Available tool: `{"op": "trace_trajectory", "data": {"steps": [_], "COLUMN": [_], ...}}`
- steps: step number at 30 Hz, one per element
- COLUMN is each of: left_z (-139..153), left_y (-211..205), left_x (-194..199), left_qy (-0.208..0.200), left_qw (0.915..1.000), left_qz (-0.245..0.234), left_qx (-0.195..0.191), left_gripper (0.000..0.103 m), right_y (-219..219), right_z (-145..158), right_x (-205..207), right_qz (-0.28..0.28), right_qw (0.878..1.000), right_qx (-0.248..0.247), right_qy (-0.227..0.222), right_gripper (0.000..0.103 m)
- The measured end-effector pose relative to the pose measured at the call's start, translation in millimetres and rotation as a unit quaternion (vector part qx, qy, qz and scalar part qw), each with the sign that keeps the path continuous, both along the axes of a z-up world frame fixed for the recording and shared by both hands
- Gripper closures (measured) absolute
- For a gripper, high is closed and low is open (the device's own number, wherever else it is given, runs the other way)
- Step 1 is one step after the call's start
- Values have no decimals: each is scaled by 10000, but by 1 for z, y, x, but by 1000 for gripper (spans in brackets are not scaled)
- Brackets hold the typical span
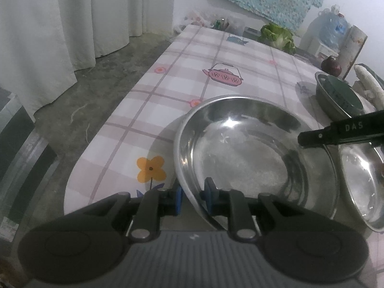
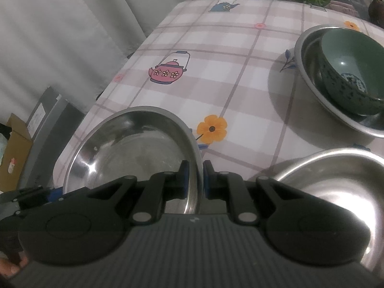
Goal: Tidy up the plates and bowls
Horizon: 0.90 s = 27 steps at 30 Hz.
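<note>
A steel plate (image 1: 242,148) is held at its near rim by my left gripper (image 1: 193,198), whose blue pads are shut on that rim. My right gripper (image 2: 195,180) grips the same steel plate (image 2: 134,144) on its opposite rim; its finger (image 1: 336,134) shows in the left wrist view. A second steel plate (image 1: 362,180) lies on the right, also seen in the right wrist view (image 2: 336,182). A green ceramic bowl (image 2: 352,72) sits inside a steel bowl (image 2: 309,76) further back.
The table has a plaid cloth (image 1: 182,72) with teapot and flower prints. Lettuce (image 1: 278,36), a water jug (image 1: 328,28), a dark round fruit (image 1: 331,66) and a white vegetable (image 1: 369,84) stand at the far right. The table's left edge drops to a concrete floor (image 1: 91,91) and curtains.
</note>
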State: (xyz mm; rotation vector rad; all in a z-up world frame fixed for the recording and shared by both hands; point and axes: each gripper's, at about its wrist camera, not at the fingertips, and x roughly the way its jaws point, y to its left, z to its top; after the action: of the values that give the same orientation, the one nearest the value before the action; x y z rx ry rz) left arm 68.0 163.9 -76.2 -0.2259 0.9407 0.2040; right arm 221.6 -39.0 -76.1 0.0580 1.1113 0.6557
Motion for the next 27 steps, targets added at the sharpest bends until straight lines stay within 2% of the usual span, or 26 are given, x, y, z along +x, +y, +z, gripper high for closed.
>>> {"op": "trace_trajectory", "data": {"steps": [27], "left_z": [35], "left_y": [-2], "left_x": [-15], "left_qy": [-399], "left_qw": [9991], "left_qz": [-17], "left_qx": [127], "left_gripper": [84], "right_y": [-5], "right_z": [25], "right_x": [-12], "right_qz": [-6], "right_qw": [9997], "right_qx": [197], "right_qy": [-169], "right_gripper": [92]}}
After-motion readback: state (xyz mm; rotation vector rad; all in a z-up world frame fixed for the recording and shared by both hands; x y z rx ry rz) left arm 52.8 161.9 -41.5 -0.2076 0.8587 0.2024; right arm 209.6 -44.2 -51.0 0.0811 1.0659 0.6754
